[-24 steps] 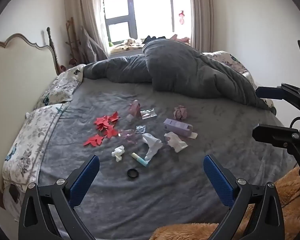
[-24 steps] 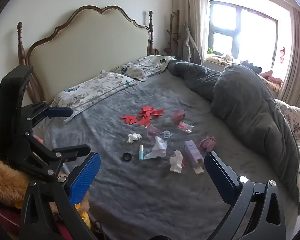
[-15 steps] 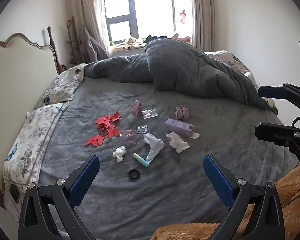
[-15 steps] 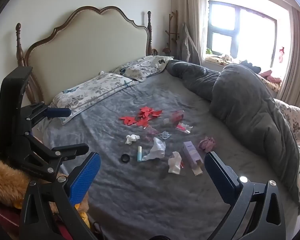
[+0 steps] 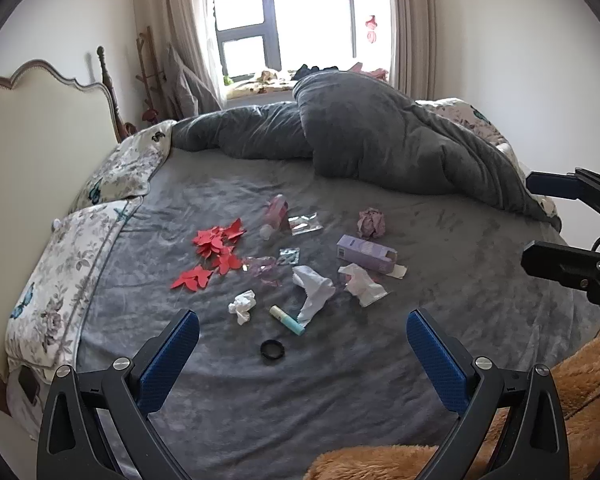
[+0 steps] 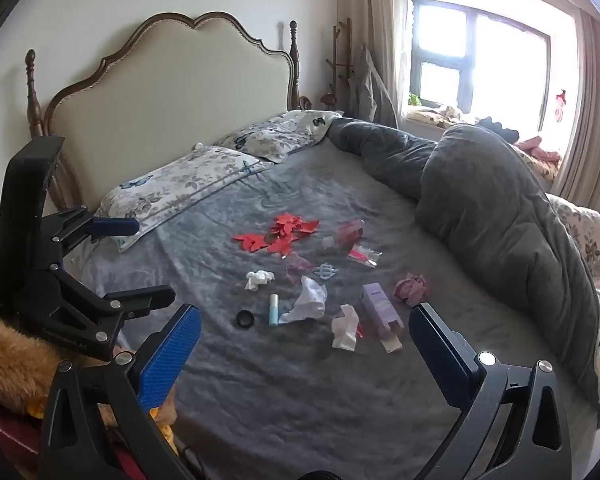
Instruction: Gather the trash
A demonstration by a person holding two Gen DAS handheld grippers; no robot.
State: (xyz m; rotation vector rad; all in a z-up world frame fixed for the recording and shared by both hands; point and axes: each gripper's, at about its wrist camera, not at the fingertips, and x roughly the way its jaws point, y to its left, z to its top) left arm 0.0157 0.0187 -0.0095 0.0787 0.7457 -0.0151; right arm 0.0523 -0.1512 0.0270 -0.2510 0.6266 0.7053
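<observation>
Trash lies scattered on the grey bed sheet [image 5: 340,380]: red paper cut-outs [image 5: 214,254], a pink bottle [image 5: 276,210], a clear wrapper [image 5: 305,224], a crumpled pink wad [image 5: 371,223], a purple box [image 5: 366,254], white tissues [image 5: 314,292], a small white wad [image 5: 243,305], a teal tube [image 5: 287,320] and a black ring [image 5: 272,349]. My left gripper [image 5: 302,342] is open and empty, held just short of the ring. My right gripper [image 6: 304,338] is open and empty, near the tissues [image 6: 308,300] and purple box [image 6: 380,310]. Each gripper shows in the other's view.
A bunched grey duvet [image 5: 380,132] covers the far and right side of the bed. Floral pillows [image 5: 72,264] lie by the headboard [image 6: 172,100]. An orange furry fabric [image 5: 500,440] lies at the bed's near edge. A window [image 5: 284,24] is behind.
Both grippers have drifted slightly toward the trash pile; the items sit a little lower and nearer in both views. Both stay open and empty.
</observation>
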